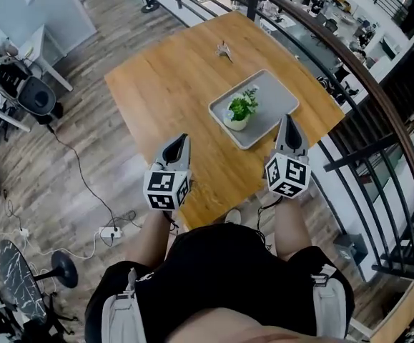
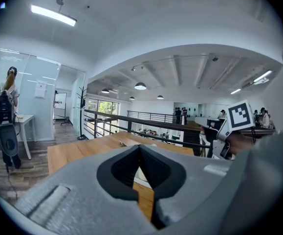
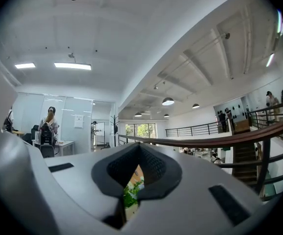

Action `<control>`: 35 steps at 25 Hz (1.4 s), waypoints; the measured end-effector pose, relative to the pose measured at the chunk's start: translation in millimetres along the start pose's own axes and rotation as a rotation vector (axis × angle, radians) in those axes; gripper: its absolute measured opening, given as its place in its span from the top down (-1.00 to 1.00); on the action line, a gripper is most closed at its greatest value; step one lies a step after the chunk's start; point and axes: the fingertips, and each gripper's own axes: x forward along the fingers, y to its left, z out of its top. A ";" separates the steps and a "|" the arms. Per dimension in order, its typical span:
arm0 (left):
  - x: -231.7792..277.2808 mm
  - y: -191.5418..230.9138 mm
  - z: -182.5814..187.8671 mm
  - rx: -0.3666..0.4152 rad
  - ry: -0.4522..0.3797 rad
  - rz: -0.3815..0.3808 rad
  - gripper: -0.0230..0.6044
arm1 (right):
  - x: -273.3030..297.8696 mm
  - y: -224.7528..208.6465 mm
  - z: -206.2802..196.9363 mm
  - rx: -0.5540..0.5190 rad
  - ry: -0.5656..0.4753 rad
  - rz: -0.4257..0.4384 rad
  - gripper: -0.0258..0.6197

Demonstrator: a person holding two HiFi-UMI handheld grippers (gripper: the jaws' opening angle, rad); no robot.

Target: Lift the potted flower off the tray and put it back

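Observation:
The potted flower [image 1: 241,109], a small green plant in a white pot, stands upright on the near left part of the grey tray [image 1: 278,95] on the wooden table [image 1: 164,84]. My left gripper [image 1: 181,141] hangs over the table's near edge, left of the tray, its jaws shut and empty. Close to the tray's near right corner, my right gripper [image 1: 287,121] is also shut with nothing held. In the right gripper view green leaves [image 3: 129,195] show through the slit below the shut tips [image 3: 140,147]. The left gripper view shows its shut tips [image 2: 140,147] and the right gripper's marker cube [image 2: 240,115].
A small metal-looking object [image 1: 224,50] lies on the table's far side. A curved railing [image 1: 350,63] runs close along the table's right. On the floor at left are a cable with a power strip [image 1: 110,231] and an office chair [image 1: 31,95].

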 end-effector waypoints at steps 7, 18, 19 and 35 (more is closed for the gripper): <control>-24.0 27.8 -3.3 0.000 -0.003 0.083 0.89 | 14.3 25.9 -9.0 -0.030 0.013 0.050 0.92; -29.0 26.4 -14.3 -0.018 0.016 0.112 0.89 | 28.3 71.9 -42.7 -0.022 0.083 0.208 -0.51; -29.4 25.4 -15.0 -0.018 0.017 0.113 0.89 | 30.0 73.8 -49.8 -0.037 0.098 0.208 -0.59; -52.7 38.1 -22.2 -0.019 0.034 0.211 0.89 | 53.1 89.3 -180.5 -0.094 0.363 0.207 -0.79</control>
